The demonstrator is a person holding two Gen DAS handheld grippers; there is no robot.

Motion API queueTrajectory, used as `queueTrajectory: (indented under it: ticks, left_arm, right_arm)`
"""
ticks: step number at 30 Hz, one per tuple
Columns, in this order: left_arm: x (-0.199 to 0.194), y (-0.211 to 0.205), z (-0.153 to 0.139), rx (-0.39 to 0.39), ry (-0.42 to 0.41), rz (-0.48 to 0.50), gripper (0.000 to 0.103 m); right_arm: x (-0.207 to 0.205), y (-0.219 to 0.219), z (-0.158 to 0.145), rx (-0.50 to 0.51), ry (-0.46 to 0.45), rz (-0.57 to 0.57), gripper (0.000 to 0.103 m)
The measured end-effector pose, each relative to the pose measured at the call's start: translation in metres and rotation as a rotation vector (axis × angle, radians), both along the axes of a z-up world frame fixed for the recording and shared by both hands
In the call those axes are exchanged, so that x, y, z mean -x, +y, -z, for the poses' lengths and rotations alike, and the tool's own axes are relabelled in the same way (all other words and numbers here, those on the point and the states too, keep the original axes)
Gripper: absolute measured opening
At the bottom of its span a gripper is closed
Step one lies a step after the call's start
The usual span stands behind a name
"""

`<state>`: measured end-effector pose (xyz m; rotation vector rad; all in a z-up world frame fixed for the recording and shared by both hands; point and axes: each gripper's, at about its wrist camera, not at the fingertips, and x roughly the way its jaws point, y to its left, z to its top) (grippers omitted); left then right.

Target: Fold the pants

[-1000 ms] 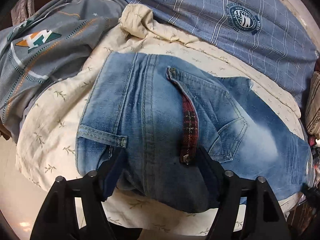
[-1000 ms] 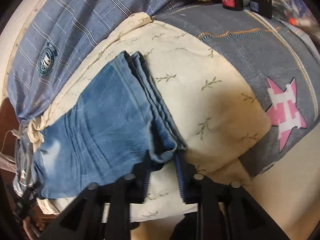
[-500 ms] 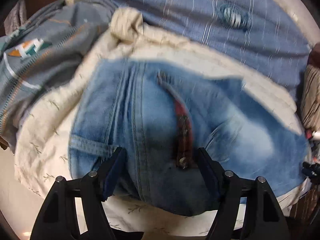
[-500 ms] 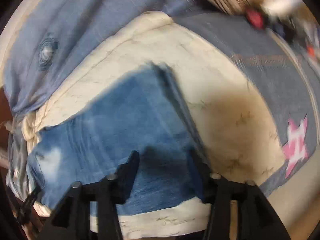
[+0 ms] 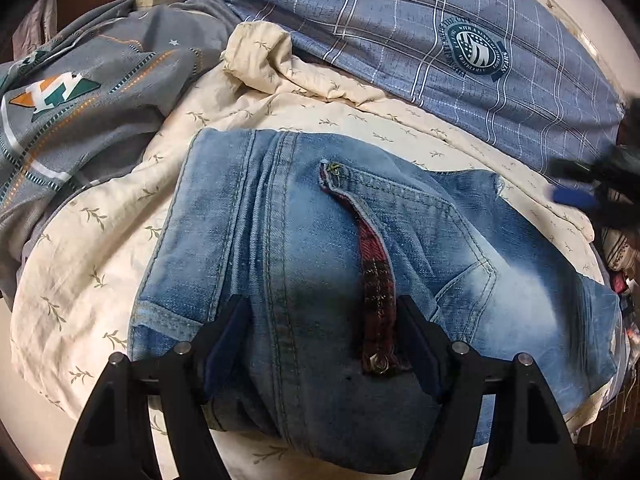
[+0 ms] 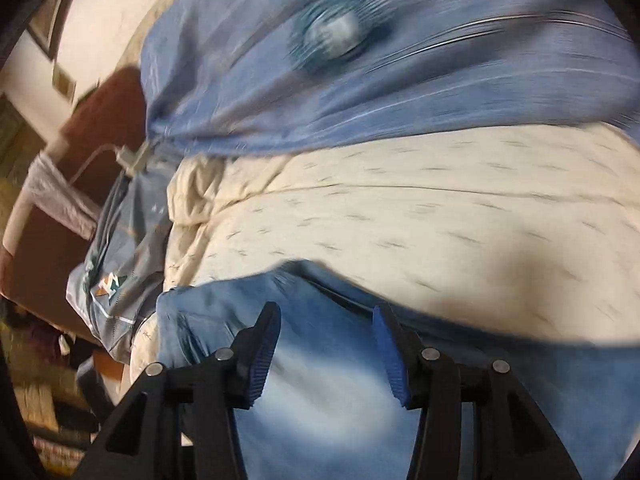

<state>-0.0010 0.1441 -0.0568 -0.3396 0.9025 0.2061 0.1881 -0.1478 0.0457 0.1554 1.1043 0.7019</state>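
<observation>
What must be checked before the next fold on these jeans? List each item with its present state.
1. Right gripper clear of the jeans: ok. Its jaws have just been opening; denim shows behind the gap, and the pads do not press on it.
2. Left gripper holding the waist end: cannot tell. Its jaws stand wide and straddle a bulge of denim.
3. Pocket flat: not ok. It gapes, showing the plaid pocket lining.
4. Bare cream quilt beside the jeans: ok.
5. Right wrist view sharp: not ok, blurred.
</observation>
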Motion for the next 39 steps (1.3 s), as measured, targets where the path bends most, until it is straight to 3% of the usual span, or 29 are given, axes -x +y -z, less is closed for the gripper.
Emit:
queueTrajectory:
  ticks: [5,9,10,13,15,16,18,20,21,22,25,28,30,32,33,34,35,39]
  left_arm:
    - [0.004,-0.002,-0.003,-0.006,-0.010,0.005,0.076]
    - [0.004,-0.001,-0.003,-0.002,-0.010,0.003,0.077]
    - [0.004,-0.001,-0.003,-0.002,-0.010,0.003,0.077]
    - [0.003,-0.002,-0.002,-0.009,-0.009,0.003,0.077]
    - [0.002,-0.003,-0.002,-0.022,-0.007,0.003,0.077]
    - [0.002,-0.004,-0.002,-0.025,-0.008,0.003,0.077]
    - [0.002,-0.003,-0.002,-0.023,-0.010,0.002,0.078]
    - [0.003,-0.004,-0.002,-0.022,-0.013,0.000,0.078]
    - [0.003,-0.004,-0.002,-0.022,-0.014,-0.001,0.078]
    - [0.003,-0.004,-0.002,-0.021,-0.013,-0.005,0.078]
    - [0.002,-0.005,-0.002,-0.023,-0.013,-0.013,0.078]
    - [0.002,-0.005,-0.002,-0.026,-0.015,-0.014,0.078]
    - [0.002,-0.006,-0.002,-0.028,-0.015,-0.016,0.078]
    - [0.002,-0.007,-0.002,-0.033,-0.015,-0.018,0.078]
    - [0.001,-0.007,-0.002,-0.037,-0.017,-0.020,0.079]
    - [0.002,-0.007,-0.002,-0.037,-0.019,-0.022,0.079]
    - [0.002,-0.007,-0.002,-0.038,-0.022,-0.022,0.079]
    - [0.004,-0.008,-0.001,-0.046,-0.027,-0.016,0.081]
  right_arm:
    - [-0.033,0.066,0.036,0.088,0.047,-0.086,0.051]
    - [-0.036,0.082,0.057,0.148,0.089,-0.137,0.028]
    - [-0.035,0.084,0.056,0.173,0.067,-0.146,0.014]
    - [-0.027,0.089,0.054,0.278,-0.050,-0.140,0.011]
    - [-0.023,0.104,0.069,0.386,-0.100,-0.185,0.011]
    - [-0.022,0.102,0.070,0.370,-0.126,-0.179,0.011]
    - [-0.023,0.094,0.065,0.327,-0.139,-0.167,0.017]
    - [-0.023,0.081,0.060,0.315,-0.113,-0.131,0.034]
    - [-0.020,0.073,0.053,0.310,-0.115,-0.110,0.056]
    - [-0.015,0.064,0.046,0.295,-0.134,-0.085,0.064]
    - [0.005,0.038,0.026,0.208,-0.162,-0.040,0.064]
    - [0.031,0.007,0.021,0.071,-0.115,-0.005,0.064]
    - [0.039,-0.009,0.038,-0.004,-0.029,0.004,0.064]
    - [0.026,-0.023,0.075,0.029,0.085,0.047,0.064]
    - [0.020,-0.032,0.085,-0.029,0.115,0.066,0.059]
    - [0.017,-0.044,0.082,-0.101,0.132,0.099,0.058]
    - [0.016,-0.052,0.073,-0.082,0.164,0.140,0.059]
    - [0.040,-0.089,0.023,-0.126,0.014,0.137,0.060]
